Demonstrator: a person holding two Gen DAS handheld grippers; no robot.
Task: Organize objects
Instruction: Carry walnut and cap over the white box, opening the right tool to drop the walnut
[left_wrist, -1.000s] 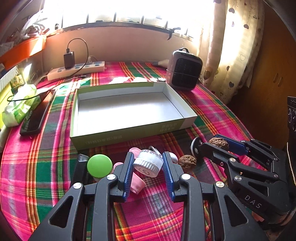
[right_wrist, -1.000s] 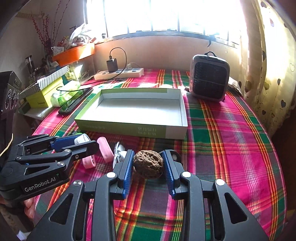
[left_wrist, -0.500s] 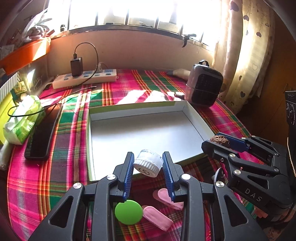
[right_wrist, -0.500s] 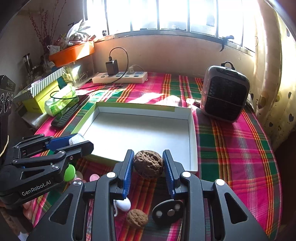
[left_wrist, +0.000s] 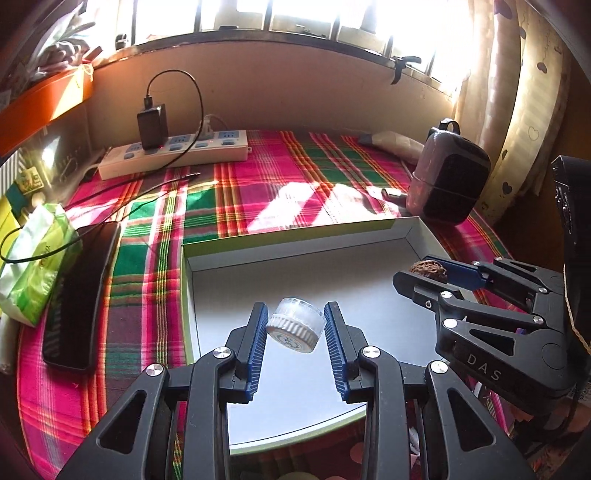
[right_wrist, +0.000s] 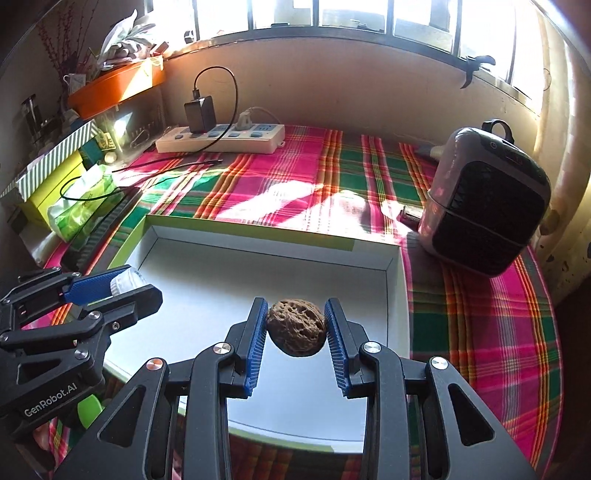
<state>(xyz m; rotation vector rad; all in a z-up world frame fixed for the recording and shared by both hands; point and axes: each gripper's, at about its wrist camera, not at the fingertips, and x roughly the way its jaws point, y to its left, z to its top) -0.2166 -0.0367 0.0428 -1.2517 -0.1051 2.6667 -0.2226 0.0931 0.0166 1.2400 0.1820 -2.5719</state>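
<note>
A shallow green-sided box with a white floor (left_wrist: 295, 236) (right_wrist: 258, 234) lies on the plaid tablecloth, and both grippers hang over it. My left gripper (left_wrist: 295, 326) is shut on a small white ribbed cap (left_wrist: 295, 325), held tilted above the box floor; from the right wrist view the same gripper (right_wrist: 122, 286) shows at the left with the cap (right_wrist: 127, 281) between its blue pads. A brown walnut (right_wrist: 296, 326) sits pinched in my right gripper (right_wrist: 296, 326) over the box's near half. In the left wrist view that gripper (left_wrist: 430, 275) and walnut (left_wrist: 428, 269) appear at the right.
A small dark heater (right_wrist: 487, 203) stands past the box's right corner. A power strip with charger (left_wrist: 173, 149) lies at the back. A black remote (left_wrist: 79, 295) and green tissue pack (left_wrist: 35, 258) lie left. A green round thing (right_wrist: 90, 408) lies in front of the box.
Both grippers have moved forward from the loose items in front of the box to above its floor, carrying the cap and the walnut. The items left behind have slid out of view below.
</note>
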